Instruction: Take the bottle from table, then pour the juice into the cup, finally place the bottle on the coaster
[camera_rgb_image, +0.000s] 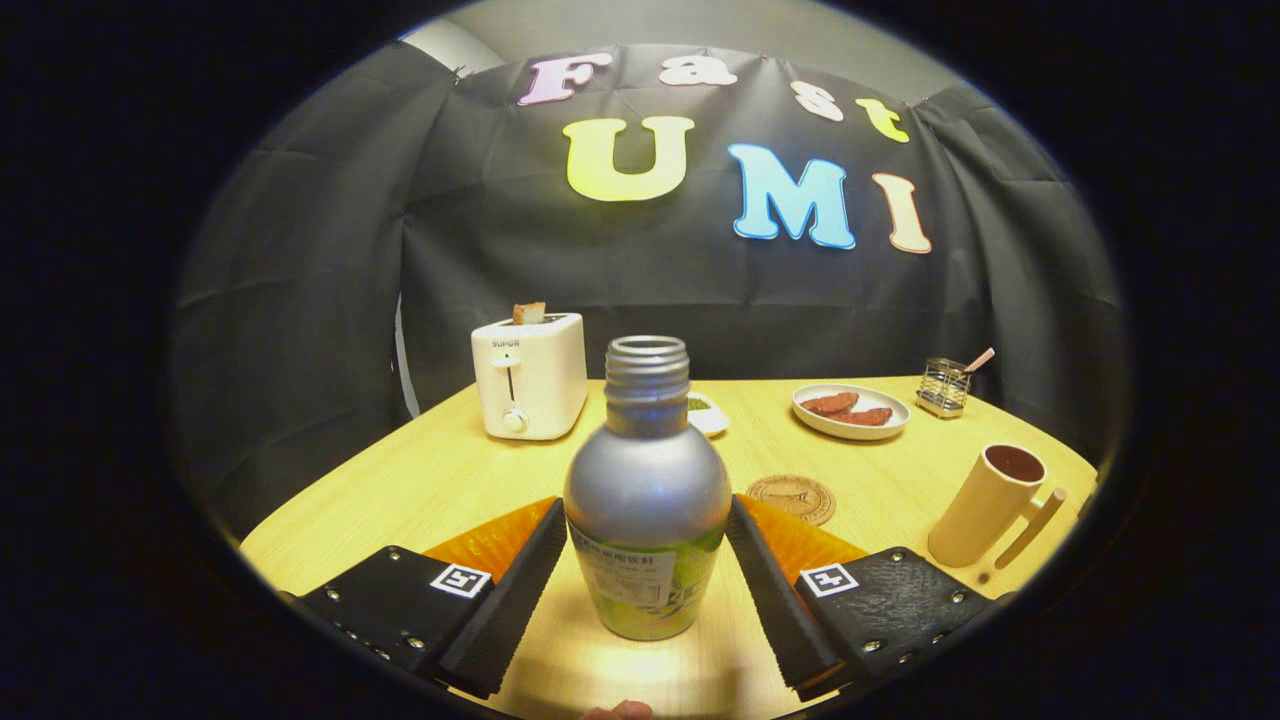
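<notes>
The gripper (647, 540) reaches forward with its fingers spread, one on each side of an uncapped bottle (647, 500) standing upright on the wooden table (420, 480); contact is unclear. Beyond lies a round coaster (792, 498), with a handled cup (990, 505) to its right.

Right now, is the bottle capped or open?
Open: the bottle stands upright between the gripper jaws, its bare threaded neck showing, no cap.
</notes>
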